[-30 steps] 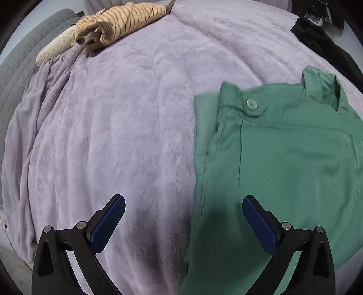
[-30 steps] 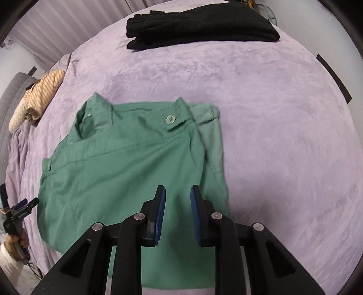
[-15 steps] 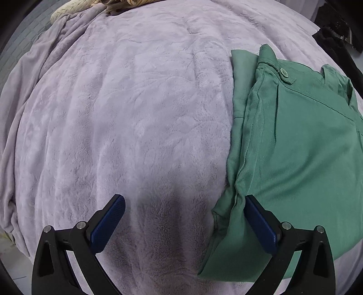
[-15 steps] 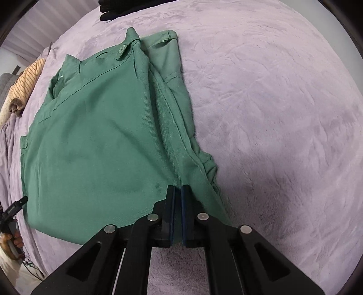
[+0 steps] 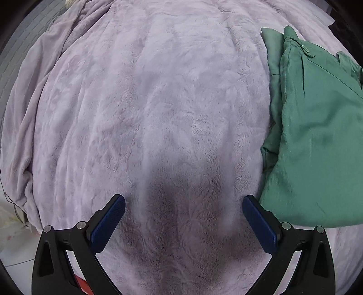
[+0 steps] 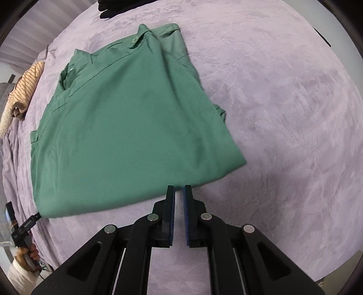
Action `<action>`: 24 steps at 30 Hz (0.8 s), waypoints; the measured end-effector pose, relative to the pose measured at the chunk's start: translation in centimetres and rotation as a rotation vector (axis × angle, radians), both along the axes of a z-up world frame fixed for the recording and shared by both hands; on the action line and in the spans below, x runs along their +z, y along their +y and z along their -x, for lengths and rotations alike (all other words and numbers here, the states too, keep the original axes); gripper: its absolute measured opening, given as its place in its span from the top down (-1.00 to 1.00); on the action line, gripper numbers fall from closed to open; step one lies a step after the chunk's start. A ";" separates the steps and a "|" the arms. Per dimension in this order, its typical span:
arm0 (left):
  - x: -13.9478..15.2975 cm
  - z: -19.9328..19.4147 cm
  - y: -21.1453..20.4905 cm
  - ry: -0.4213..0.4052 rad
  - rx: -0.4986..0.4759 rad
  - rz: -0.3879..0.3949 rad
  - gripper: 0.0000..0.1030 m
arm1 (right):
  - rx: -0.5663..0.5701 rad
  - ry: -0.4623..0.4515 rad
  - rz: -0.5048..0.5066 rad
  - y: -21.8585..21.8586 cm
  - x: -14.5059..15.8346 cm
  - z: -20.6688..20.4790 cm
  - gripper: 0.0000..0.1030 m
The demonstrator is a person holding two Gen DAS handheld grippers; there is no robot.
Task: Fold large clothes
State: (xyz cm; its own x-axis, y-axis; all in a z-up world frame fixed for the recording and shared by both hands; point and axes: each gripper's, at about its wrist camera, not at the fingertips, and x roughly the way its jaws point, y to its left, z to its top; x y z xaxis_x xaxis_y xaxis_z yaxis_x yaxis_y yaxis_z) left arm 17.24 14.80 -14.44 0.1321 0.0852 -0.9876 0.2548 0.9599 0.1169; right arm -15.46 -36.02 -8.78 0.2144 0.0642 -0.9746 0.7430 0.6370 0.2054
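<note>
Although no label or writing can be read anywhere, textures are plain: one smooth green woven shirt (image 6: 127, 127), folded into a rough rectangle with two visible buttons, lies flat on the plush lilac blanket (image 6: 283, 113) of the bed, toward its left side. One striped tan garment (image 6: 27, 90) sits at the far left edge, one black garment (image 6: 113, 6) at the far edge. Right gripper (image 6: 179, 192), nearly closed, grasps nothing, just beside the shirt's near hem. Left gripper (image 5: 183, 204) is spread wide over bare blanket.

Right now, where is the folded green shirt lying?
In the right wrist view, the folded green shirt lies on the lilac plush blanket, directly ahead of the right gripper.
</note>
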 end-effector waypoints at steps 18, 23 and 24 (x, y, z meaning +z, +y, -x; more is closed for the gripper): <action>5.8 5.8 -1.2 0.019 -0.094 0.077 -1.00 | 0.054 -0.001 -0.131 10.0 1.0 -5.0 0.08; 5.9 6.0 -1.5 0.026 -0.111 0.078 -1.00 | 0.086 -0.003 -0.112 11.3 1.9 -5.5 -0.28; 5.9 6.0 -1.5 0.031 -0.114 0.080 -1.00 | 0.092 -0.004 -0.112 11.4 2.0 -5.6 -0.32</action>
